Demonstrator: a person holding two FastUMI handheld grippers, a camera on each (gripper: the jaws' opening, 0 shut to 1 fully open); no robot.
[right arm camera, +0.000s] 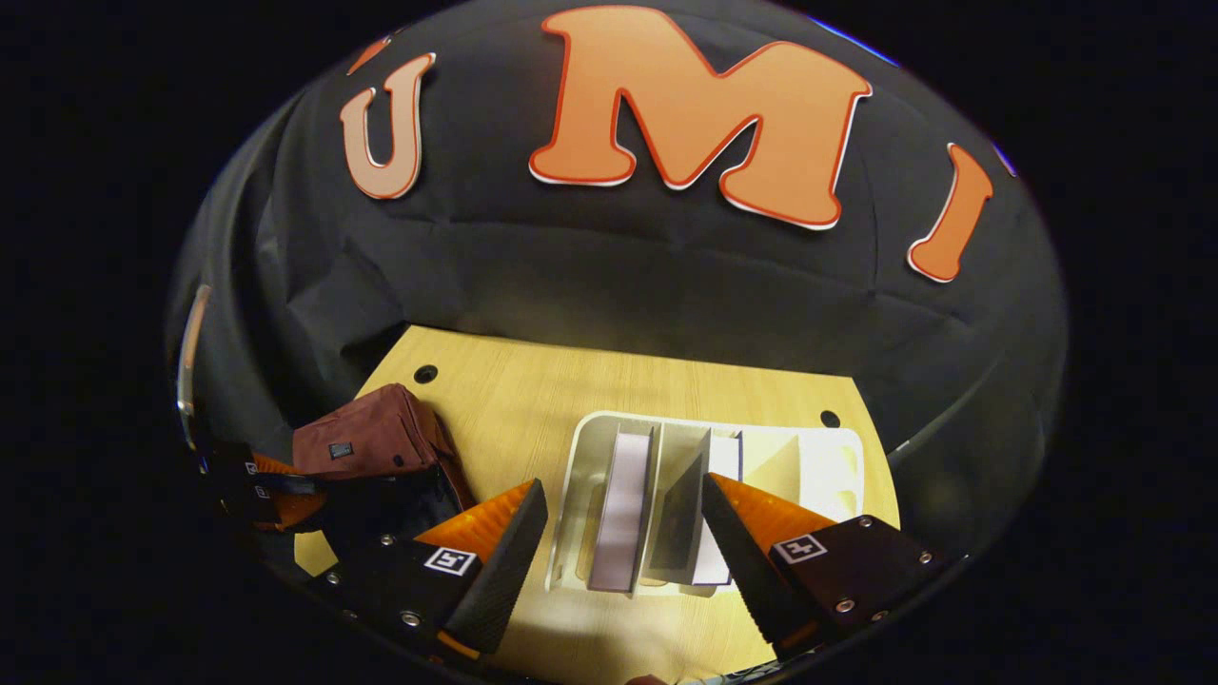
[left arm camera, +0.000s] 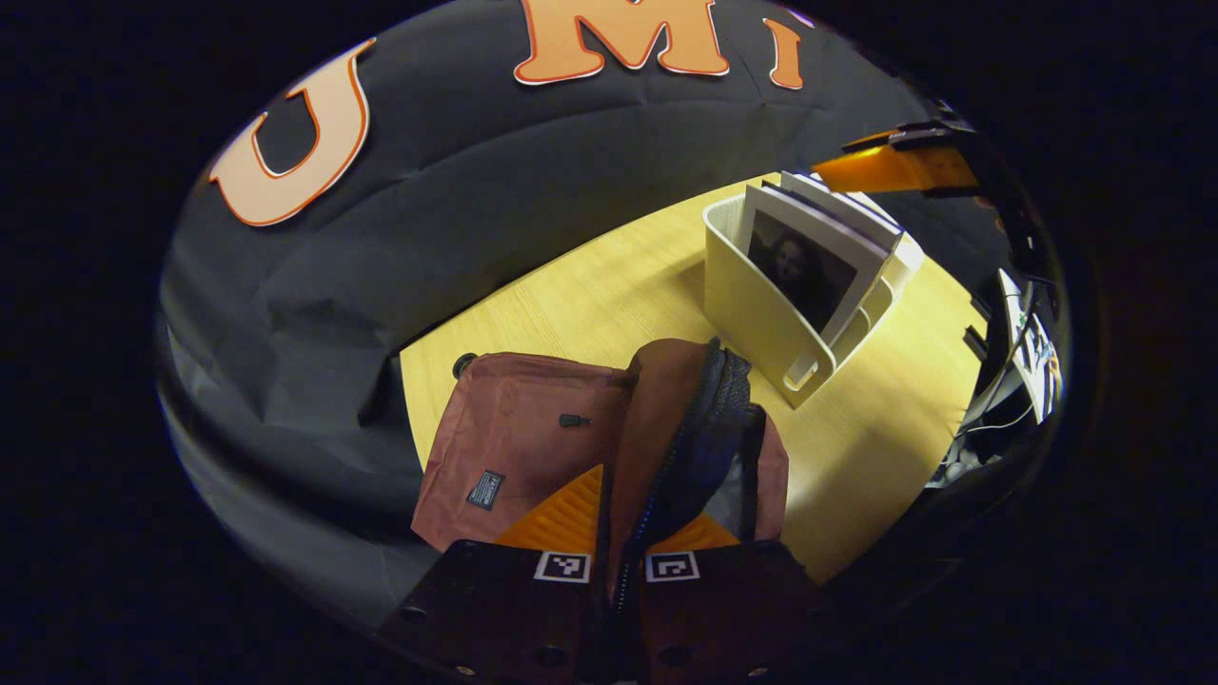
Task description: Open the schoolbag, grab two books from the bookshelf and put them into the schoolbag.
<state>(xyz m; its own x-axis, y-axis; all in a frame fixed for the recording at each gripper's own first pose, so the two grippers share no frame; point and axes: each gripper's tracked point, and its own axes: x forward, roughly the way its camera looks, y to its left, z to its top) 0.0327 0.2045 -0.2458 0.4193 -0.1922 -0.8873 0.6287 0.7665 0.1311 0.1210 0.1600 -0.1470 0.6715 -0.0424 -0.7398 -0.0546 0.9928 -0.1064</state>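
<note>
Schoolbag lying soft and slumped on the wooden table, just left of the bookshelf in the left gripper view; mouth unzipped, dark lining showing. Left gripper closed on the raised flap at the opening, both fingers pinching the fabric edge and keeping the mouth propped up. Thin cloth, limp, likely to sag shut if released, so best kept pinched right at the zip edge

Bookshelf a pale plastic rack with upright dividers, near the bag but not touching it. Two books standing in adjoining slots, seen from above in the right gripper view: a pale-edged book on the side nearer the bag, a darker book just beside it, leaning slightly. Slots farther from the bag bare

Right gripper poised above the rack, jaws wide apart, straddling both books, touching neither as far as can be told. Books probably thin, light and somewhat floppy, with slick covers; safest taken one at a time by the top edge near the spine, fingers pressing flat on both covers, then lifted straight up clear of the dividers. Risk of catching both at once with this wide spread
</note>
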